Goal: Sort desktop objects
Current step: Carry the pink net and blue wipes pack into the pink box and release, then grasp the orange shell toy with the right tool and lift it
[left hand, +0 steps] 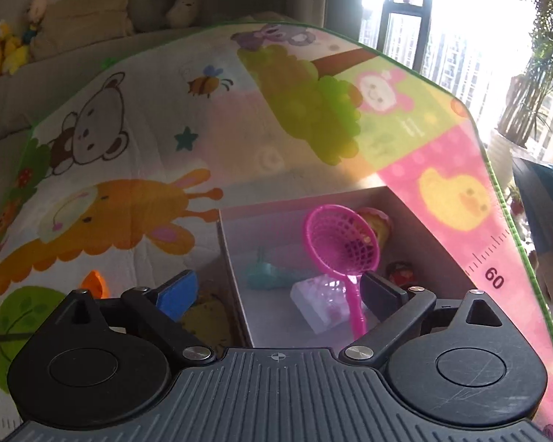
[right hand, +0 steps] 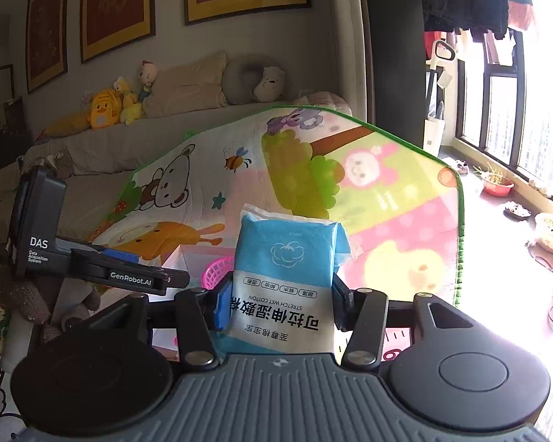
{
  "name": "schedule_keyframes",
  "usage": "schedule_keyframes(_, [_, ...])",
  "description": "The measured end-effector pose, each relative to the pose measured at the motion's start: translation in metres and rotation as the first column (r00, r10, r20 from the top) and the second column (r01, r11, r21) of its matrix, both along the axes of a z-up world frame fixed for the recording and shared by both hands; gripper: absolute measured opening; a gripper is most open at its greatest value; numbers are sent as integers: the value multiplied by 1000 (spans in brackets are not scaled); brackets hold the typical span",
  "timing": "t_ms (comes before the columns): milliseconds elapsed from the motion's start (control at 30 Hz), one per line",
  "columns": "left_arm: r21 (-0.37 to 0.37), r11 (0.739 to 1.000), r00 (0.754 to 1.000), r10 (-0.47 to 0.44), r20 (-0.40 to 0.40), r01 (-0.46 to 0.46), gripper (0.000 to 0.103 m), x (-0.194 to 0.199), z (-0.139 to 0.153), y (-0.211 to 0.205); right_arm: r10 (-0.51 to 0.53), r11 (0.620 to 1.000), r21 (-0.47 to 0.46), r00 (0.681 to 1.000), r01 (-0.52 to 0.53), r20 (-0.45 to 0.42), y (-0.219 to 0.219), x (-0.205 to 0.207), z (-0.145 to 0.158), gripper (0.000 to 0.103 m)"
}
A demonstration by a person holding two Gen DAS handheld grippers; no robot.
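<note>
In the left wrist view an open box stands on the cartoon play mat. Inside it lie a pink toy strainer, a teal toy, a clear plastic packet and a cupcake-like toy. My left gripper hovers over the box's near edge, open wide, with nothing between its fingers; the strainer's handle passes close to the right finger. In the right wrist view my right gripper is shut on a blue and white wet-wipes pack, held upright above the mat. The left gripper shows at the left there.
A small orange object lies on the mat left of the box. Behind the mat runs a sofa with plush toys and cushions. Windows and potted plants are to the right, past the mat's green edge.
</note>
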State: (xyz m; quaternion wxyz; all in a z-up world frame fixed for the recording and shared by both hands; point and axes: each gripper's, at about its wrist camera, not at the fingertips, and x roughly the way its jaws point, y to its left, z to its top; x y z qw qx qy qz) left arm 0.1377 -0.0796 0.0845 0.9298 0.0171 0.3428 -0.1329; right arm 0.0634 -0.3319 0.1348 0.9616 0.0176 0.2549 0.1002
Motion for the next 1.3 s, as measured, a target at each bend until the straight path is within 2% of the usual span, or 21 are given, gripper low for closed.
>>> schedule_keyframes(100, [36, 999, 1000, 26, 12, -26, 99, -22, -9, 17, 23, 999, -21, 999, -24, -43, 20, 32, -17, 50])
schedule_keyframes(200, [91, 994, 998, 54, 27, -57, 100, -47, -21, 29, -3, 995, -98, 997, -5, -76, 44, 64, -38, 50])
schedule_keyframes(267, [73, 993, 994, 91, 57, -95, 102, -62, -25, 41, -49, 986, -162, 991, 29, -123, 62, 83, -56, 50])
schedule_keyframes(300, [61, 993, 993, 100, 57, -104, 103, -67, -25, 46, -61, 986, -165, 986, 35, -155, 68, 91, -64, 50])
schedule_keyframes(400, [41, 991, 991, 129, 36, -131, 103, -77, -26, 60, -29, 995, -99, 961, 2, -274, 81, 99, -85, 50])
schedule_keyframes(500, [38, 991, 992, 128, 19, -129, 103, -86, -30, 74, 86, 996, 4, 941, -90, -328, 87, 92, -93, 51])
schedule_keyframes(533, [44, 991, 992, 125, 18, -126, 103, -89, -31, 77, 90, 996, 8, 943, -92, -321, 88, 85, -92, 54])
schedule_keyframes(567, [52, 991, 992, 124, 16, -124, 103, -92, -34, 80, 78, 996, -15, 949, -86, -305, 89, 79, -91, 61])
schedule_keyframes(633, [72, 989, 991, 132, 0, -131, 103, -95, -45, 84, 53, 995, -69, 967, -72, -250, 89, 67, -82, 65])
schedule_keyframes(800, [77, 978, 977, 199, -76, -194, 103, -91, -67, 98, 15, 996, -83, 979, -33, -205, 84, 60, -54, 65])
schedule_keyframes(900, [117, 972, 976, 209, -55, -202, 103, -97, -70, 100, 36, 994, -97, 980, -56, -195, 94, 56, -39, 65])
schedule_keyframes(1000, [149, 969, 978, 206, -36, -199, 103, -103, -71, 104, 83, 985, -133, 979, -109, -184, 119, 55, -29, 65])
schedule_keyframes(1200, [157, 969, 979, 198, -44, -189, 103, -115, -77, 120, 187, 949, -214, 960, -232, -210, 189, 77, -23, 65])
schedule_keyframes(1300, [143, 970, 977, 206, -50, -197, 103, -121, -79, 131, 207, 931, -241, 941, -273, -267, 225, 104, -33, 56])
